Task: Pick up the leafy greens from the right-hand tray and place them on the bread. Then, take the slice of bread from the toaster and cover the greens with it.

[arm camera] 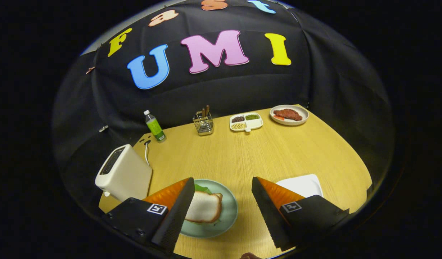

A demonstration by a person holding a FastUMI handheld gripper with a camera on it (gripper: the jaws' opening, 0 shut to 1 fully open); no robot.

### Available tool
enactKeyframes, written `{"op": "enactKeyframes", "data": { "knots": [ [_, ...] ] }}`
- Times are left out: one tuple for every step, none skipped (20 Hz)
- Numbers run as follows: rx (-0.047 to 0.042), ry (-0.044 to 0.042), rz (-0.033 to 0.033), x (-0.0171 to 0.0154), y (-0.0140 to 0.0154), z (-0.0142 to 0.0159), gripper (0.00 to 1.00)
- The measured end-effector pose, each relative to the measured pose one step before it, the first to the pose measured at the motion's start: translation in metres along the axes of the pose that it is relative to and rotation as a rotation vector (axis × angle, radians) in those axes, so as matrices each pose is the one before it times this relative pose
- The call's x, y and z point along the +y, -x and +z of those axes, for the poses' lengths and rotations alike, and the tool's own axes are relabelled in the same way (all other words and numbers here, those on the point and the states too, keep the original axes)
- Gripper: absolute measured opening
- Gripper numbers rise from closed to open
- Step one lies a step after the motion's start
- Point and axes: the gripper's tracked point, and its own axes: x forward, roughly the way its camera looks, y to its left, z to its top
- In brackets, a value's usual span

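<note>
A toaster [123,175] is seen on the bench [242,154] just ahead of the left finger, its cord run to the rear edge; whether a slice remains in its slot cannot be told. A bottle [155,126] stands beyond it.

The hand-held gripper [222,201] is held open, fingers spread wide, nothing between them. Beside and partly under the left finger, a plate [228,216] carries bread [206,207], with greens [203,188] showing at its far edge. The greens are thus judged sandwiched already, the top slice laid over them, so the task appears done or nearly so. The open fingers fit a release just made or a retreat.

Well beyond the fingers are a utensil holder [203,123], a divided dish [246,122] and a plate of meat [289,114], placed clear of the working area.

Just ahead of the right finger lies a white tray [302,185], bare where visible, consistent with the greens having been taken from it.
</note>
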Motion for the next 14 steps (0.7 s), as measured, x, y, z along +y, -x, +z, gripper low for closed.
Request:
{"op": "enactKeyframes", "data": {
  "knots": [
    [-0.02089, 0.01289, 0.01346, -0.00015, 0.00661, 0.01088, 0.99],
    [-0.02137, 0.01396, 0.01509, 0.00037, 0.0058, 0.01216, 0.99],
    [-0.02099, 0.01422, 0.01505, 0.00108, 0.00508, 0.01087, 0.99],
    [-0.01612, 0.01442, 0.01324, 0.00113, 0.0044, 0.01018, 0.99],
    [-0.02077, 0.021, 0.01497, 0.00167, 0.00594, 0.01199, 0.99],
    [-0.02043, 0.02402, 0.01469, 0.00168, 0.00528, 0.0119, 0.99],
    [-0.02059, 0.0265, 0.01135, 0.00128, 0.00537, 0.01152, 0.99],
    [-0.01848, 0.02785, 0.01527, 0.00193, 0.00507, 0.01069, 0.99],
    [-0.01655, 0.02788, 0.01468, 0.00264, 0.00446, 0.00992, 0.99],
    [-0.01049, 0.02462, 0.01772, 0.0028, 0.00478, 0.01011, 0.99],
    [-0.00769, 0.02007, 0.01609, 0.00305, 0.0053, 0.00809, 0.99],
    [-0.01561, 0.0173, 0.01674, 0.00233, 0.0048, 0.01078, 0.99],
    [-0.01562, 0.01359, 0.0135, 0.00162, 0.00397, 0.00919, 0.99],
    [-0.01985, 0.01794, 0.01173, 0.00069, 0.00363, 0.01014, 0.99]
  ]
}}
